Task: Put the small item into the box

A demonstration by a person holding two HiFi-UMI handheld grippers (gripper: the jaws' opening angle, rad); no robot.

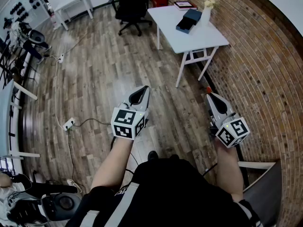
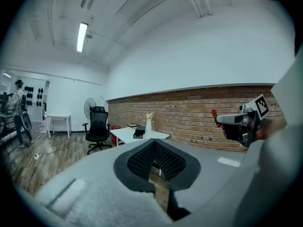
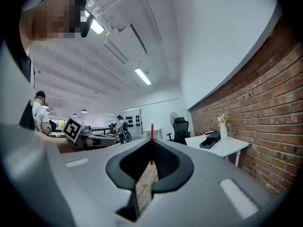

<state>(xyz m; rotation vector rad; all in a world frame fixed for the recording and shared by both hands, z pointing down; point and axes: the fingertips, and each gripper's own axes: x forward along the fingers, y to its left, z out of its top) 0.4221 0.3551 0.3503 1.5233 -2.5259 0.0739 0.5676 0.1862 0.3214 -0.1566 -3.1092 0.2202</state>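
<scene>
- Wooden floor [image 1: 94,79] under left gripper [image 1: 142,91] and right gripper [image 1: 210,97] in head view; dark box [image 1: 188,21] well apart, on white table [image 1: 201,40].
- Left gripper view: jaws pressed together, nothing between.
- Right gripper view: jaws closed on thin red item [image 3: 152,145].

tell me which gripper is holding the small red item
The right gripper: its jaws pinch a thin red item at the tips. The left gripper is shut on nothing.

right gripper [image 3: 151,146] | jaws pinch thin red item [image 3: 152,132] | white table [image 3: 228,148] beyond
</scene>
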